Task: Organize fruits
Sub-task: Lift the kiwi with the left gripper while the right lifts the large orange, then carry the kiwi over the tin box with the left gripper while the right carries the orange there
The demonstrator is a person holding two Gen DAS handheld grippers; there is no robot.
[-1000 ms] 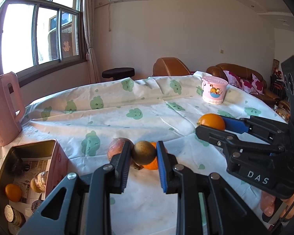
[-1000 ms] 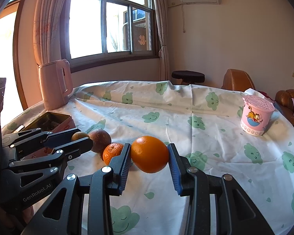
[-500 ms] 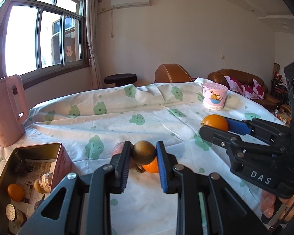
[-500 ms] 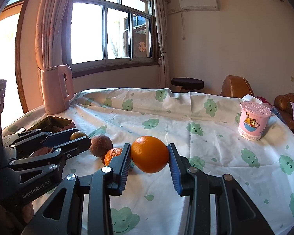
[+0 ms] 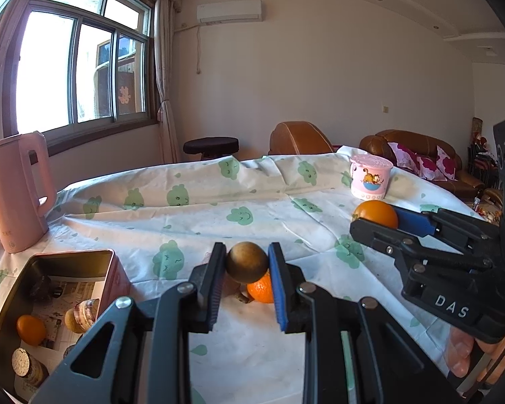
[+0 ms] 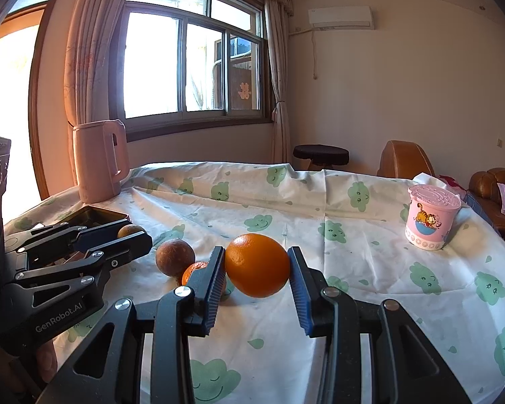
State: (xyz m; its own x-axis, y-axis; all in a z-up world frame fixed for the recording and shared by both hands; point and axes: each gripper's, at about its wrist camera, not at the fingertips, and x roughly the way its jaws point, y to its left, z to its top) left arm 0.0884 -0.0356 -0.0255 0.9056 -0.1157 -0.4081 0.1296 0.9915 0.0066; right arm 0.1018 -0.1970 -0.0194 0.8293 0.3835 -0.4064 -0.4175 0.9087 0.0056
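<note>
Left-wrist view, stock as we count it: one small orange [image 5: 31, 329] already in the tin [image 5: 71, 258]; brown fruit [image 5: 246, 262] clamped in left gripper [image 5: 246, 262], large orange [image 6: 257, 265] in right gripper [image 6: 257, 267], both aloft; mandarin [image 6: 196, 272] and russet fruit [image 6: 175, 257] unsorted on the tablecloth [image 6: 353, 256].
</note>
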